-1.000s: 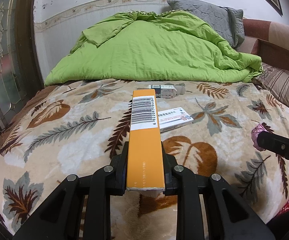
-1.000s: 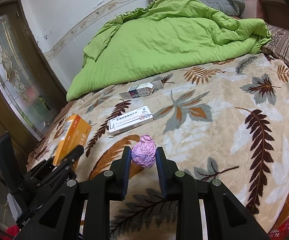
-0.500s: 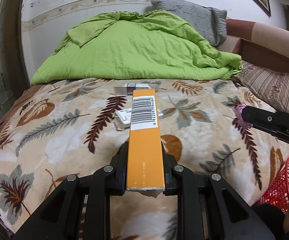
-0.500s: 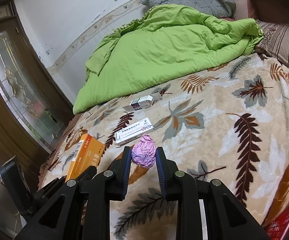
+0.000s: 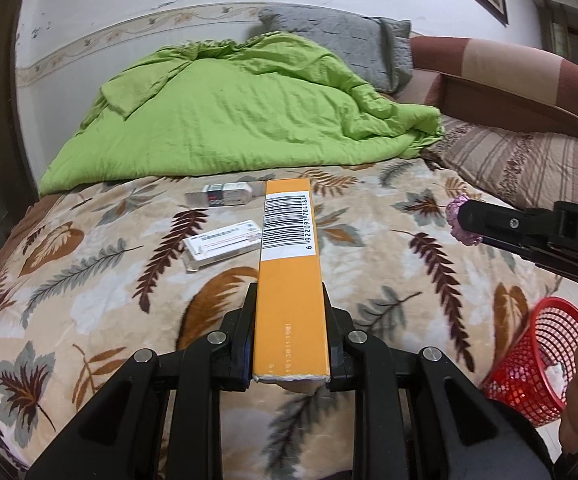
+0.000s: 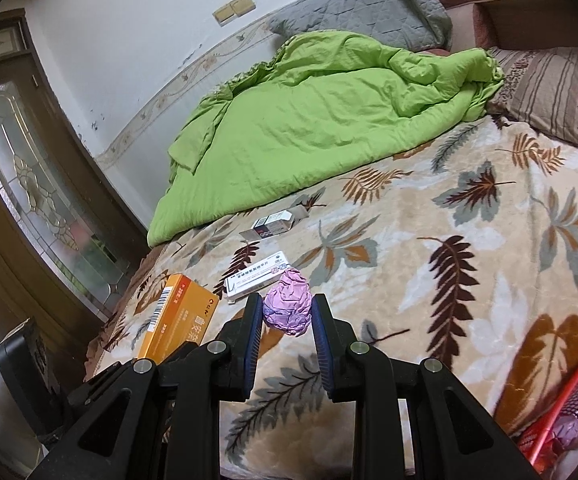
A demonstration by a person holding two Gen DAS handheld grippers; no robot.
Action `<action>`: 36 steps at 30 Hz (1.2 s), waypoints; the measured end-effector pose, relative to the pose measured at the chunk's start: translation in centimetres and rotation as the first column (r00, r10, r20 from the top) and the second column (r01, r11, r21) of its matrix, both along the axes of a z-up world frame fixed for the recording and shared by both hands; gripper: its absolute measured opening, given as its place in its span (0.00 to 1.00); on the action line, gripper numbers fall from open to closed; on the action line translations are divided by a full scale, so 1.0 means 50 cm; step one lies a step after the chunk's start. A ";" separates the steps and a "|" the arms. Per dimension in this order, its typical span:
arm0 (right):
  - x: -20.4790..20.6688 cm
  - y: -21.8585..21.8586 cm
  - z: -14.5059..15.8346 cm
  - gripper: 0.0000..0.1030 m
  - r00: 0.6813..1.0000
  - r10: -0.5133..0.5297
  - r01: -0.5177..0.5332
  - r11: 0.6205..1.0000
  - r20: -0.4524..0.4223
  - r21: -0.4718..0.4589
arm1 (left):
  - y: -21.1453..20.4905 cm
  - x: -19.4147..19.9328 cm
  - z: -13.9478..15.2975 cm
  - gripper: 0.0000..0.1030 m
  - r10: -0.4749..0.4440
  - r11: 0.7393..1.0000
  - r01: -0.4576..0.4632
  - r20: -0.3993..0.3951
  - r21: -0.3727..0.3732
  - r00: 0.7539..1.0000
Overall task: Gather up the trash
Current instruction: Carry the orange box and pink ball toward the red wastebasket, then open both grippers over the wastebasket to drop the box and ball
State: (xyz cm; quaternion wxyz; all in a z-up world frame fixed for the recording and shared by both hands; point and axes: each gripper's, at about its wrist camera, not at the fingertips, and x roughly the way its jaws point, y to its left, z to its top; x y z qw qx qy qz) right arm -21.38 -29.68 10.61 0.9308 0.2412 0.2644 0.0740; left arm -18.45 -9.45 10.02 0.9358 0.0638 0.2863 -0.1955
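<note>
My left gripper [image 5: 287, 308] is shut on a long orange box [image 5: 289, 272] with a barcode, held above the bed's near edge; the box also shows in the right wrist view [image 6: 177, 320]. My right gripper [image 6: 287, 312] is shut on a crumpled purple foil ball [image 6: 287, 307], also seen at the right in the left wrist view [image 5: 457, 220]. A red mesh bin [image 5: 537, 364] stands on the floor to the right, below the right gripper; its rim shows at the lower right of the right wrist view [image 6: 569, 384]. Trash lies inside it.
A white medicine box [image 5: 223, 244] and a smaller grey-white box [image 5: 225, 195] lie on the leaf-patterned blanket [image 5: 89, 300]. A green duvet [image 5: 241, 120] and pillows [image 5: 505, 164] fill the far side. A wooden door [image 6: 29, 208] stands left.
Both grippers have pulled back from the bed and swung right, each still holding its item. The red bin has come into view at the lower right.
</note>
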 end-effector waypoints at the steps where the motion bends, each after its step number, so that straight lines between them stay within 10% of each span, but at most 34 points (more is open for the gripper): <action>1: -0.005 -0.005 0.002 0.26 1.000 -0.003 0.003 1.000 0.001 0.002 | -0.007 -0.005 0.002 0.22 -0.010 1.000 0.010 0.001 0.000 1.000; 26: -0.209 -0.238 -0.011 0.26 0.969 -0.243 0.245 0.968 -0.035 0.057 | -0.194 -0.126 0.020 0.22 -0.295 0.955 0.296 -0.019 0.030 0.955; 36: -0.318 -0.326 -0.027 0.26 0.932 -0.354 0.358 0.933 -0.074 0.038 | -0.299 -0.186 0.023 0.22 -0.470 0.881 0.473 -0.069 0.035 0.880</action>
